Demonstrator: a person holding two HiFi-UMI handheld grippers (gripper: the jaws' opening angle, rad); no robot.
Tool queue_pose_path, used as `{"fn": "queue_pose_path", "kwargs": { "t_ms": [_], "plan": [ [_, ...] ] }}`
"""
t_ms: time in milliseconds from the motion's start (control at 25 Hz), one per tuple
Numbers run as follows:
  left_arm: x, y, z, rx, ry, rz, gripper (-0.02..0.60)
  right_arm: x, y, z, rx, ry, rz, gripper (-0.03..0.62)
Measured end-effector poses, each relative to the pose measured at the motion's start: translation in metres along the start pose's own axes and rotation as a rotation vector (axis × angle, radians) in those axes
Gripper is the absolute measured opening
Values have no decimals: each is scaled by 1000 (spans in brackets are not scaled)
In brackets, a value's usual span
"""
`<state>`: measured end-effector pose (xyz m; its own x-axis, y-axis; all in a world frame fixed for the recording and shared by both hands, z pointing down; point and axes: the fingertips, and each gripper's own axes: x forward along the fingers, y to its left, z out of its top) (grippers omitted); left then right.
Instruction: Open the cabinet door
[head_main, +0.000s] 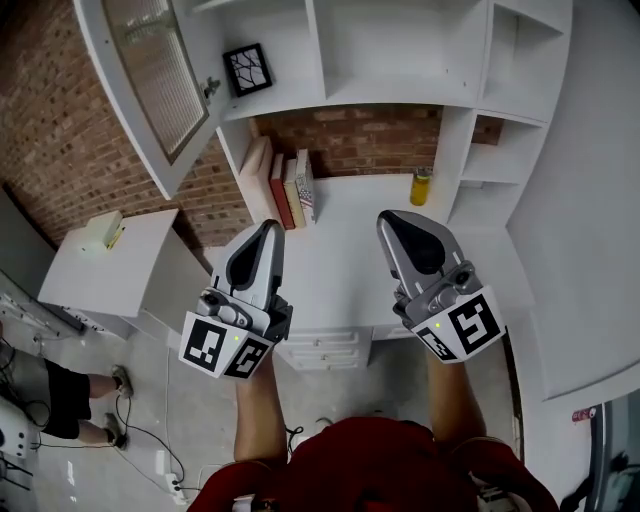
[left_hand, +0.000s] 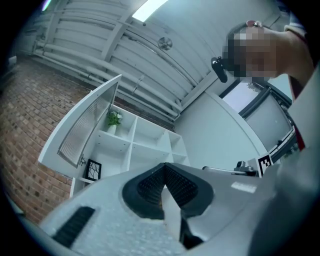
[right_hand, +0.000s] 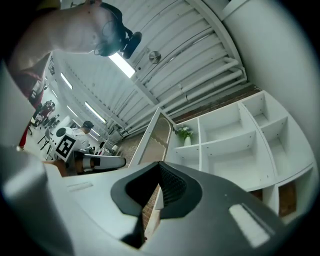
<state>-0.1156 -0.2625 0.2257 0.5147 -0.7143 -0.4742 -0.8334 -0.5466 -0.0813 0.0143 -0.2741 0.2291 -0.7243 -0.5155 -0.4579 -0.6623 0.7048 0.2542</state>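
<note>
The white cabinet door (head_main: 150, 70) with a frosted glass panel stands swung wide open at the upper left of the white shelf unit (head_main: 400, 95). It also shows in the left gripper view as the cabinet door (left_hand: 85, 130) and in the right gripper view as the cabinet door (right_hand: 152, 142). My left gripper (head_main: 268, 228) is held above the desk, well below the door, shut and empty. My right gripper (head_main: 390, 222) hangs beside it, also shut with nothing in it. Both point up toward the shelves: the left gripper (left_hand: 164, 167), the right gripper (right_hand: 160, 165).
Several books (head_main: 285, 185) and a yellow bottle (head_main: 421, 186) stand on the desk (head_main: 340, 270). A framed picture (head_main: 247, 69) sits on a shelf, a potted plant (left_hand: 114, 119) higher up. A low white table (head_main: 90, 275) is at left; a person's legs (head_main: 70, 395) and cables are on the floor.
</note>
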Motion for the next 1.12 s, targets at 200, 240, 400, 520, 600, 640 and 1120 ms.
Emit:
{"fn": "queue_pose_path", "kwargs": {
  "t_ms": [200,240,400,520,600,640,1120],
  "plan": [
    [-4,-10,-19,-17,39,-2,5,-10,5,-10,-15,33,-9,12],
    [-3,-13,-22,-12,49,-6,5,-11,6,-12,-11,35,-6,12],
    [-2,-19,-29,14,73,-21,5,-12,11,-20,6,45,7,12],
    [-3,-17,-27,18,71,-23,5,-10,12,-23,10,49,10,12],
    [-2,-13,-28,14,72,-21,5,-8,11,-24,10,52,6,12],
    [-2,-11,-29,11,72,-19,5,-8,10,-25,10,54,3,12],
    [3,-10,-31,-23,47,-38,5,-11,2,-28,14,59,-15,12]
  ]
}}
